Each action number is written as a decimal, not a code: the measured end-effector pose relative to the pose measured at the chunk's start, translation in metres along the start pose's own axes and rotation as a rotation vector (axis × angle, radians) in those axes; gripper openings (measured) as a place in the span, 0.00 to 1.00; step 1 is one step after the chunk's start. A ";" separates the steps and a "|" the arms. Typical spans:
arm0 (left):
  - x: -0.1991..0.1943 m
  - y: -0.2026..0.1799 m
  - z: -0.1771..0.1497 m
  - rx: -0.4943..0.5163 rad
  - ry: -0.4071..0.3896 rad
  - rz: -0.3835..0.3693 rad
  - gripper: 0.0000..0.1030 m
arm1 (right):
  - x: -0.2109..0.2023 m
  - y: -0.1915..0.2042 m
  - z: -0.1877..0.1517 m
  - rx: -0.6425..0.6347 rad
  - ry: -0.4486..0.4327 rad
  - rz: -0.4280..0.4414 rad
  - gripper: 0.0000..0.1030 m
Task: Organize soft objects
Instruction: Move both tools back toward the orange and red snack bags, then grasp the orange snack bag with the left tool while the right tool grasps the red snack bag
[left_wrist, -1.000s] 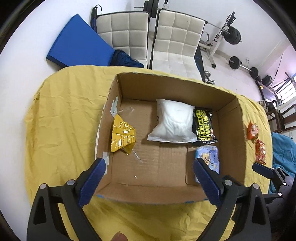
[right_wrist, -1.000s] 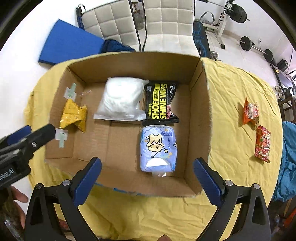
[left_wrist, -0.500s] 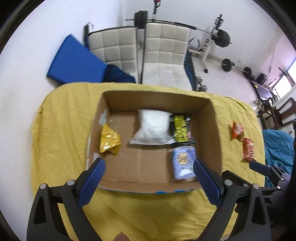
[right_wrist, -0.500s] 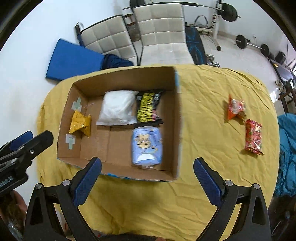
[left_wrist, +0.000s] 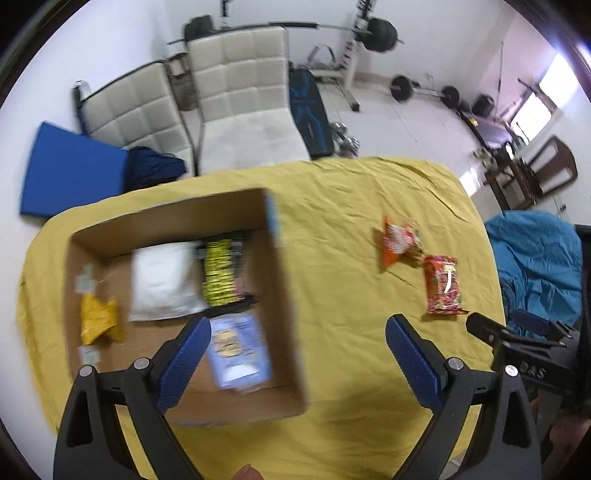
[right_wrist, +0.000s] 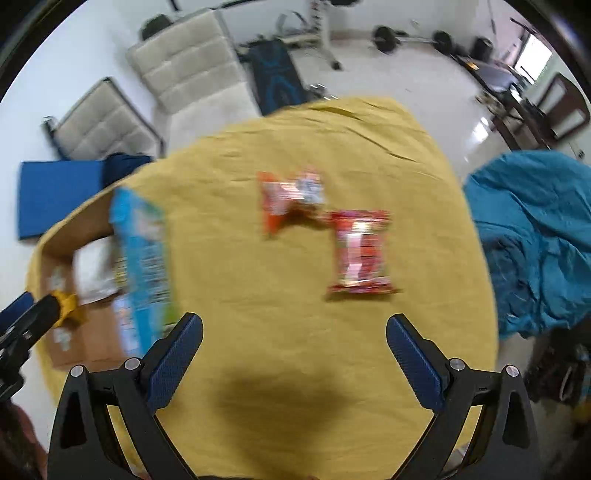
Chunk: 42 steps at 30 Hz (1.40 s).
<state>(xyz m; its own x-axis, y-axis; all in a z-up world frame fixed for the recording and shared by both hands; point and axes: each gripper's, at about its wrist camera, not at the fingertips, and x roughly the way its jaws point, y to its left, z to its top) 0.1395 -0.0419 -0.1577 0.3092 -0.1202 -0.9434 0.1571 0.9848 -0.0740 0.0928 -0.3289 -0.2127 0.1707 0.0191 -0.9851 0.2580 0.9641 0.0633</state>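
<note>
1. Your left gripper (left_wrist: 293, 360) hangs with its blue pads spread wide and nothing between them. It sits above the right wall of the box (left_wrist: 284, 295) and the yellow cloth (left_wrist: 351, 288) beside it.
2. Your right gripper (right_wrist: 294, 360) is spread just as wide and holds nothing; only bare cloth and a dark shadow lie under it.
3. Ahead of the right gripper, two snack packs lie on the cloth: an orange pack (right_wrist: 286, 199) farther off and a red pack (right_wrist: 360, 253) nearer, their corners close or touching. Blur keeps you from telling which.
4. In the left view the same orange pack (left_wrist: 397, 242) and red pack (left_wrist: 443, 284) lie well right of the box.
5. Inside the box lie a white bag (left_wrist: 164, 282), a black-and-yellow wipes pack (left_wrist: 221, 273) just beside it, a pale blue pack (left_wrist: 238, 349) nearer you, and a yellow pouch (left_wrist: 98, 319) by the left wall.
6. The cloth is creased and covers a round table, hanging past its edge.
7. Beyond the table stand two white quilted chairs (left_wrist: 243, 96), a blue mat (left_wrist: 66, 173) against the wall, and barbells (left_wrist: 421, 88) on a pale tiled floor.
8. To the right, a teal sheet (right_wrist: 535, 236) is heaped beside the table, and a window (left_wrist: 535, 110) glows bright.
</note>
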 end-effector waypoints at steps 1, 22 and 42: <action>0.008 -0.011 0.003 0.011 0.012 -0.002 0.94 | 0.011 -0.014 0.006 0.015 0.018 -0.010 0.98; 0.172 -0.118 0.068 -0.034 0.306 0.025 0.94 | 0.179 -0.111 0.065 0.062 0.251 -0.022 0.48; 0.283 -0.164 0.108 -0.010 0.509 -0.009 0.87 | 0.194 -0.174 0.104 0.167 0.281 -0.008 0.47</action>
<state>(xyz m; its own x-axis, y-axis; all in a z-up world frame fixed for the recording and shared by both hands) 0.3027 -0.2510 -0.3777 -0.1884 -0.0550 -0.9805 0.1474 0.9855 -0.0836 0.1797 -0.5203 -0.3978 -0.0950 0.1069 -0.9897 0.4147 0.9081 0.0583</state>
